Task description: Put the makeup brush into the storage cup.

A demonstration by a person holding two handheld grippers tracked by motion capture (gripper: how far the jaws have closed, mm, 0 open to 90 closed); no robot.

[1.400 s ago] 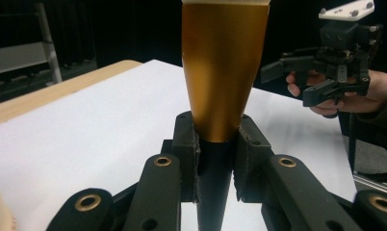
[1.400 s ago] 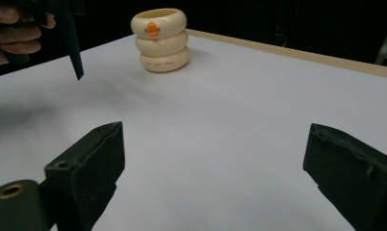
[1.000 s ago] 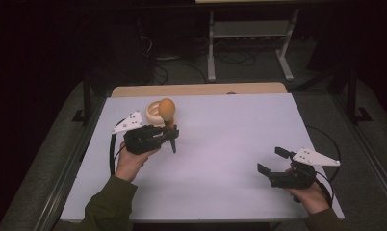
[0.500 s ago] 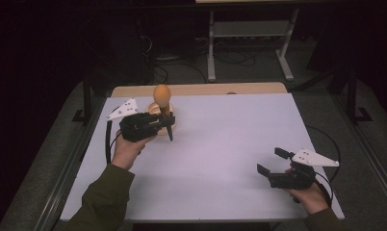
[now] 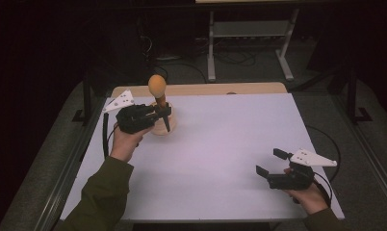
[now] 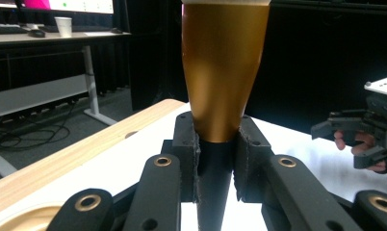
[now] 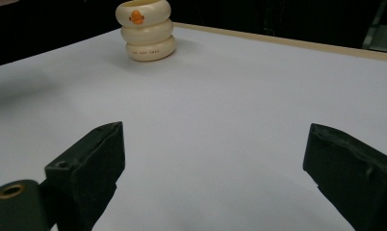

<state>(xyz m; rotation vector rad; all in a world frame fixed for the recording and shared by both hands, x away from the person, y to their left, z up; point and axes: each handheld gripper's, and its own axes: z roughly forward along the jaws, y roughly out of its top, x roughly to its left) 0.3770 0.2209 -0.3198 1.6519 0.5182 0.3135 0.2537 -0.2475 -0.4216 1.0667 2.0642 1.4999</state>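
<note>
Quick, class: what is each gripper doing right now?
Left gripper: closed on the orange tool.
Right gripper: open, holding nothing.

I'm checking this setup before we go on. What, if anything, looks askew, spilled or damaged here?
Nothing stands out. The left tool is shut on an orange peg, held upright above the cream ringed stand, which sits upright and intact on the white table. The right tool is open above bare table. No spill shows.

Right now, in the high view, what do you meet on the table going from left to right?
Left tool, shut on the upright orange-brown spindle → cream holder under it → bare white table → right tool, open.
</note>
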